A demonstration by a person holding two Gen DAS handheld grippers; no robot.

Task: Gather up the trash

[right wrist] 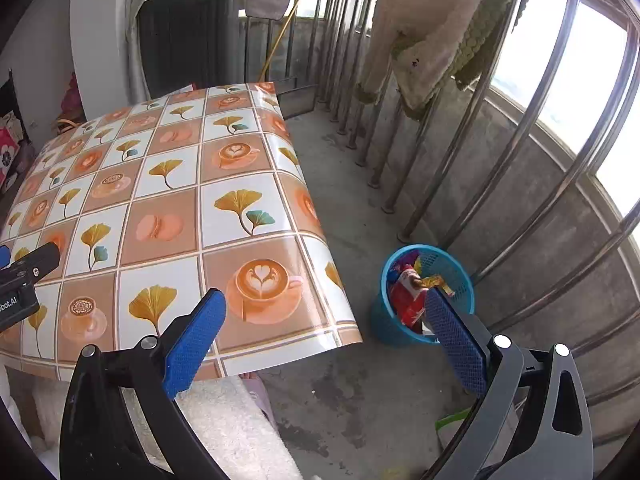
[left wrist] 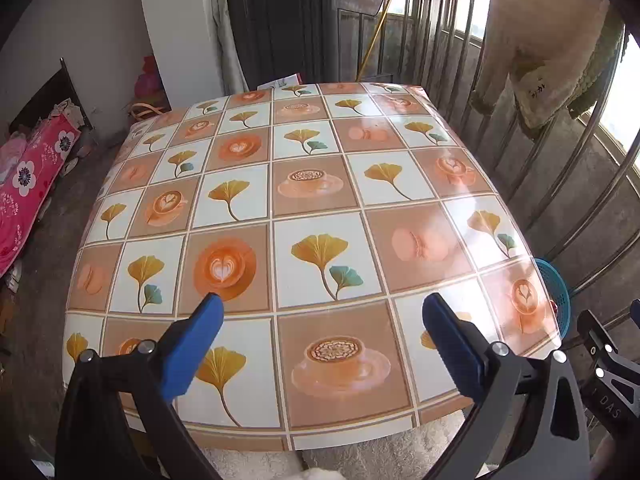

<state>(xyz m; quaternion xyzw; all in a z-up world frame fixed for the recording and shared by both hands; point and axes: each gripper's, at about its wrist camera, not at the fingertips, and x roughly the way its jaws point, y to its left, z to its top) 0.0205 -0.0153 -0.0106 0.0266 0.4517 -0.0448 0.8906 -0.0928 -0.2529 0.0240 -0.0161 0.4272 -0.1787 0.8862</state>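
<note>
Right wrist view reads "bot.AI" on left tongs [right wrist: 4,256].

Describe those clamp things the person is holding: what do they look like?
Both tongs, left and right, look alike: curved black frames with silver rivets and two blue fingers with cross-hatched faces. White lettering marks the bodies. No cables or sleeves show.

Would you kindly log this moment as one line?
left tool: open, empty | right tool: open, empty | wrappers: in blue basket | table: no trash visible
</note>
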